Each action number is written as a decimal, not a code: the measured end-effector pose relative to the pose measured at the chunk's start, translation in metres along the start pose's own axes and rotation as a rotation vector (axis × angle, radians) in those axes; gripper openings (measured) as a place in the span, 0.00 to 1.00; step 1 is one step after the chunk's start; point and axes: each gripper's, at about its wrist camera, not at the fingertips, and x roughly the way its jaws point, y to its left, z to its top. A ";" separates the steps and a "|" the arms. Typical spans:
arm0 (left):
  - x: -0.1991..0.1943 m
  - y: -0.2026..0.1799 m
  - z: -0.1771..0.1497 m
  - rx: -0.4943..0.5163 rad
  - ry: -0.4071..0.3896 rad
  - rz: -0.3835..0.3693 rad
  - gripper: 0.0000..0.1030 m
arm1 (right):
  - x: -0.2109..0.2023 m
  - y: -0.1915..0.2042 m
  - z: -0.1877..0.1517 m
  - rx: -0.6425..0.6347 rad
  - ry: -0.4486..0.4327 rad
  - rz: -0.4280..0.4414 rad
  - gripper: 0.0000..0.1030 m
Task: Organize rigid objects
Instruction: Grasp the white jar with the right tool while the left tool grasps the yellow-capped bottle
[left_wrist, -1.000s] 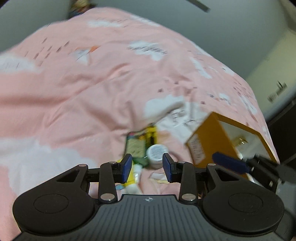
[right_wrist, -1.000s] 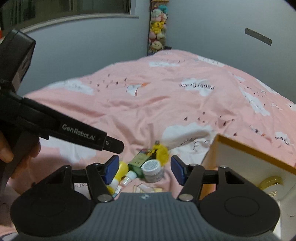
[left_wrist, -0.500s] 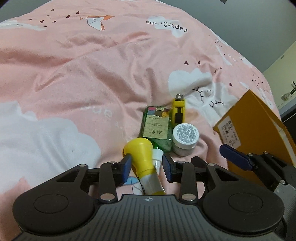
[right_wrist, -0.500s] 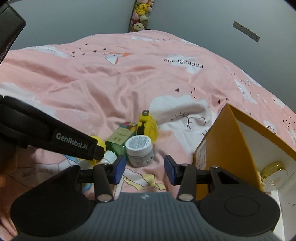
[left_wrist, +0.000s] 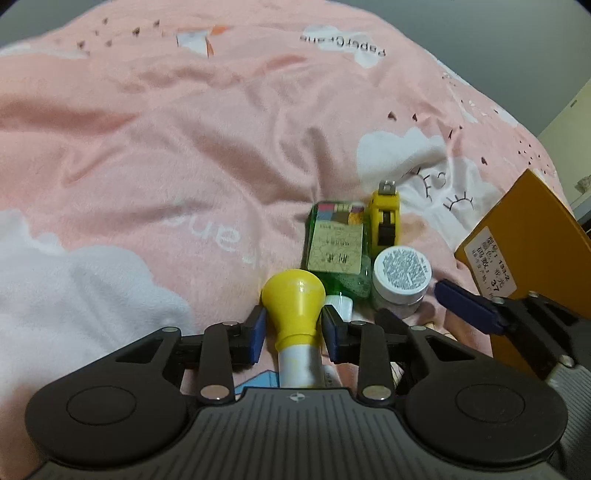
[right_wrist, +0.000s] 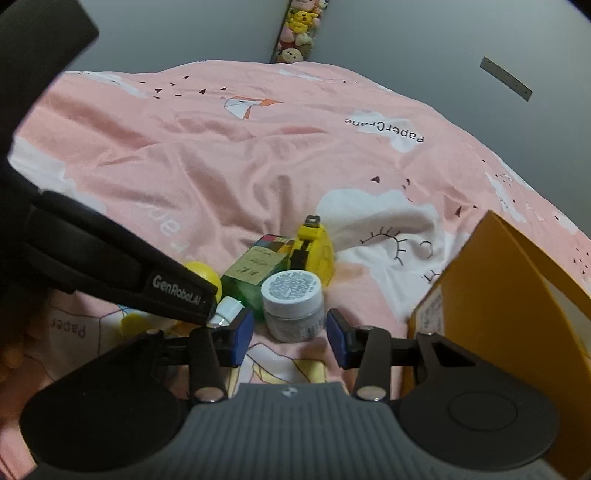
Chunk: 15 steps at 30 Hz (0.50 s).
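Pink bedspread (left_wrist: 184, 166) carries bottles, jar (left_wrist: 400, 275), tape measure (left_wrist: 385, 218), orange box (left_wrist: 532, 236).

Counted on the pink bedspread (left_wrist: 184, 155) are 5 small items in 1 cluster. 1 yellow-capped bottle (left_wrist: 293, 306) is seen, lying with its bulb-shaped cap toward the others. 1 green glass bottle (left_wrist: 336, 247) with 1 paper label is counted, and 1 small white cap (right_wrist: 227, 308) sits at its neck. 1 yellow tape measure (left_wrist: 386, 218) is counted beside it. 1 white-lidded jar (left_wrist: 400, 278) is counted, upright. 1 thin white tube (left_wrist: 330, 376) is partly hidden under the yellow-capped bottle. 1 orange box (right_wrist: 517, 295) is counted, open. 2 grippers are seen: 1 left gripper (left_wrist: 295, 332) and 1 right gripper (right_wrist: 290, 336). At least 4 plush toys (right_wrist: 299, 27) are stacked in the far corner; more cannot be told.
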 end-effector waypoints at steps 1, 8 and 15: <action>-0.007 -0.002 0.000 0.018 -0.015 0.008 0.35 | 0.002 0.000 0.000 0.002 -0.003 -0.004 0.42; -0.004 0.012 0.007 -0.016 0.011 0.009 0.40 | 0.014 0.005 0.003 -0.018 -0.021 -0.047 0.41; 0.010 0.011 0.006 -0.009 -0.007 0.004 0.40 | 0.021 0.003 0.002 0.007 -0.020 -0.043 0.41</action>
